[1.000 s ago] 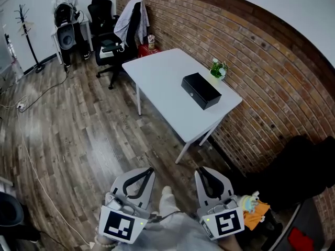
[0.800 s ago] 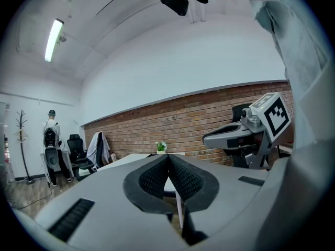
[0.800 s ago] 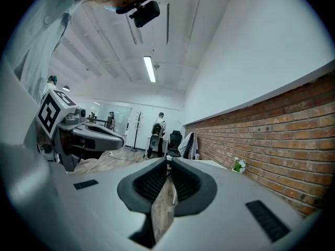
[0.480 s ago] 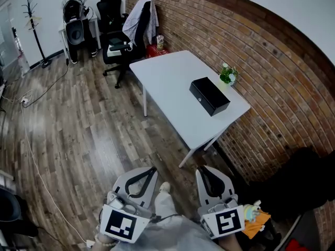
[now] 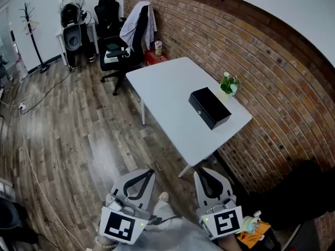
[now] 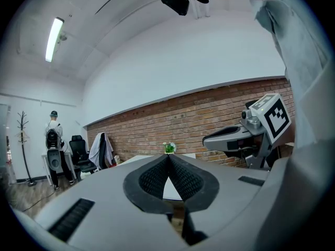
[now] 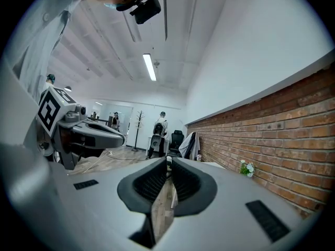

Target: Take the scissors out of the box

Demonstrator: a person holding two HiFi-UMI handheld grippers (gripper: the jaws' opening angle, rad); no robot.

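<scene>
A closed black box (image 5: 209,107) lies on the white table (image 5: 167,90), near the brick wall; no scissors are in sight. Both grippers are held low at the bottom of the head view, well short of the table. The left gripper (image 5: 149,171) is shut with nothing in it, and its pads meet at the tip (image 6: 168,157). The right gripper (image 5: 201,172) is also shut and empty (image 7: 168,162). In the left gripper view the right gripper shows at the right side (image 6: 246,140). The table's edge (image 6: 131,160) appears far ahead.
A small potted plant (image 5: 229,83) stands beside the box by the brick wall (image 5: 251,61). Office chairs (image 5: 128,35) with a jacket stand beyond the table. A person (image 5: 70,14) and a coat rack (image 5: 32,30) are at the back. A cable (image 5: 31,161) runs over the wooden floor.
The head view has shifted a little, so the table and box sit slightly lower and nearer in the picture. Both grippers stay shut in the same low place.
</scene>
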